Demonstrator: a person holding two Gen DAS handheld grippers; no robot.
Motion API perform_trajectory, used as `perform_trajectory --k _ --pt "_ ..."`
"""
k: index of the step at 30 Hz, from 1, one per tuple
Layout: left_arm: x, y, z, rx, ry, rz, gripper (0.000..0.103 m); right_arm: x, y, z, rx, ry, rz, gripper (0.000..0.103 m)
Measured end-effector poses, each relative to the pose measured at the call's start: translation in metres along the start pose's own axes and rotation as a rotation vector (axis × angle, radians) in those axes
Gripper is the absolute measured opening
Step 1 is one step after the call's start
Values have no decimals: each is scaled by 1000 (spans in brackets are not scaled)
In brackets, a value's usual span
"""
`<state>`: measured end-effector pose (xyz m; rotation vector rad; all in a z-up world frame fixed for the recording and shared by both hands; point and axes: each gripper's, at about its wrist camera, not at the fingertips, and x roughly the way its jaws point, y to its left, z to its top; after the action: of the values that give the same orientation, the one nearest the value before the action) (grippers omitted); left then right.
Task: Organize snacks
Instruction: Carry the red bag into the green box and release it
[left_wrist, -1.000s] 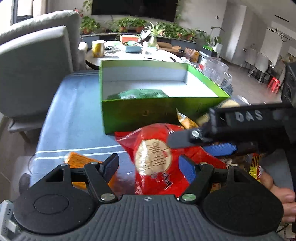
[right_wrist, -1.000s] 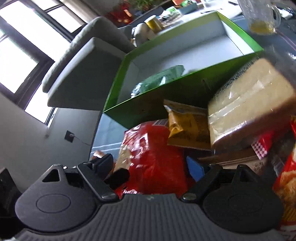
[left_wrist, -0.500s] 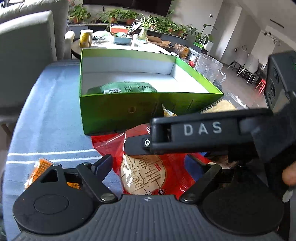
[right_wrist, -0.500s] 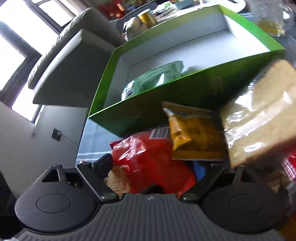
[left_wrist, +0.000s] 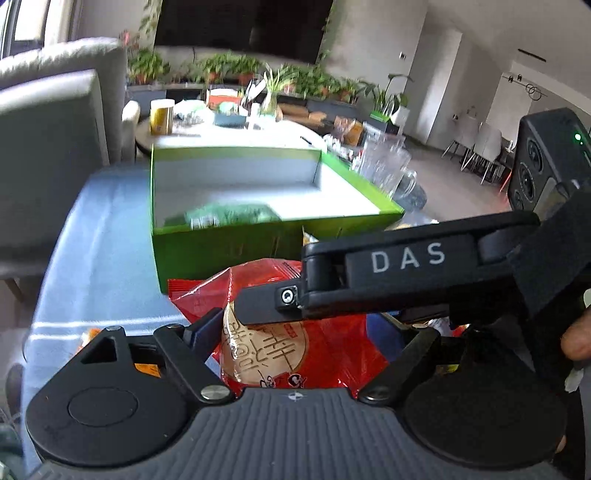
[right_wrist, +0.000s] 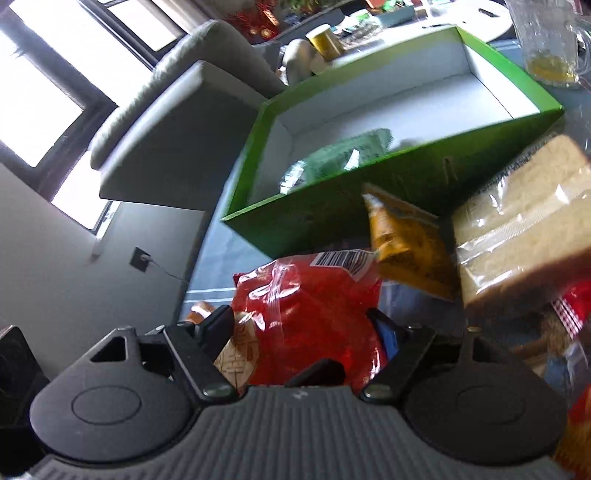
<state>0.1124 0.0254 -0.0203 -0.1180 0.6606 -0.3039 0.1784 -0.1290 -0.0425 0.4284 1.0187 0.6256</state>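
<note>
A red snack bag (left_wrist: 332, 354) with a round beige print lies in front of the green box (left_wrist: 229, 254). It fills the gap of my left gripper (left_wrist: 301, 328), whose jaws are wide and closing, the pads beside its edges. In the right wrist view the same red bag (right_wrist: 314, 306) sits between the fingers of my right gripper (right_wrist: 299, 321), also wide and closing. One right finger (left_wrist: 406, 258), marked DAS, crosses over the bag's top from the right. A green packet (left_wrist: 229, 214) lies inside the box.
A yellow packet (right_wrist: 406, 243) and clear-wrapped bread (right_wrist: 517, 229) lean beside the green box (right_wrist: 332, 210) on the right. An orange packet (left_wrist: 146, 369) lies on the blue tablecloth (left_wrist: 103, 240) at the left. A glass jug (left_wrist: 388, 170) stands behind, a grey chair (left_wrist: 48, 147) left.
My left gripper has opened wider and come forward around the red bag. The right gripper's finger has slid leftward across the bag. Both views have lifted slightly.
</note>
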Motion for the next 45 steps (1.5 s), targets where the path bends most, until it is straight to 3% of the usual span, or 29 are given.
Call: perform_trajectory --k 12,19,24,28,38,45 --pt "-37 -28 22 82 -116 15 81 -51 25 11 -55 -127 100 79" --pt "-15 -35 51 106 -126 -15 81 -68 18 36 -82 -193 105 79" --pt "7 -32 71 46 -101 -57 81 -62 2 62 -68 -154 113 79" --pt "18 -38 77 68 -99 -46 81 -59 -11 70 -27 -139 132 79" --pt "41 -54 112 124 -147 -54 81 -76 -15 104 -63 -228 115 79" --pt "75 -47 120 84 -120 -73 81 -61 -33 127 -71 -230 84 79"
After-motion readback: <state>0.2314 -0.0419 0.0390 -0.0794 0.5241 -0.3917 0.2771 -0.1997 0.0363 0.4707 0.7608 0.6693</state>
